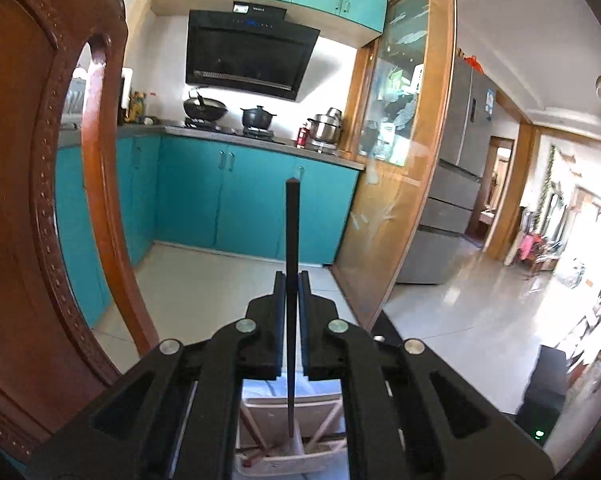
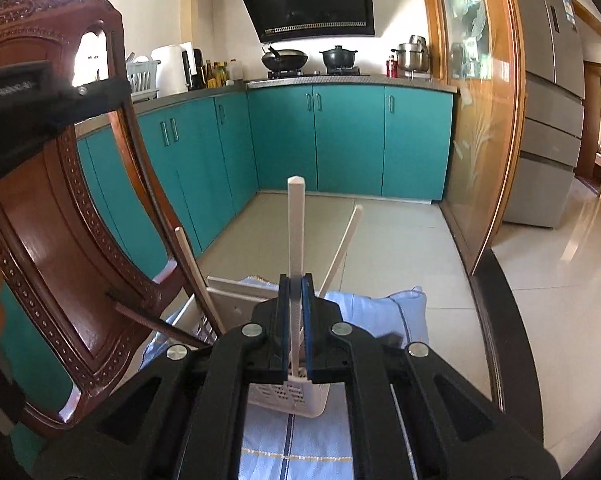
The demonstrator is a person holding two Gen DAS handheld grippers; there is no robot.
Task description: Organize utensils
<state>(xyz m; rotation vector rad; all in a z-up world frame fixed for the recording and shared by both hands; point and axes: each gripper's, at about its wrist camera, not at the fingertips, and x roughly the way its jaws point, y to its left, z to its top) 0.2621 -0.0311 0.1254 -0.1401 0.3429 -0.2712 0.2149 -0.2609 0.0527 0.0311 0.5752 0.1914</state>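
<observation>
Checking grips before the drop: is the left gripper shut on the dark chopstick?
Shut: the left gripper pinches the dark chopstick, which stands upright between its fingers.

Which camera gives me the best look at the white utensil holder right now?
The right wrist view. There the white utensil holder shows its perforated wall and rim on the blue cloth, with pale chopsticks leaning out of it. The left wrist view catches only a slice of it through the gap under the left gripper, mostly hidden by gripper parts.
</observation>
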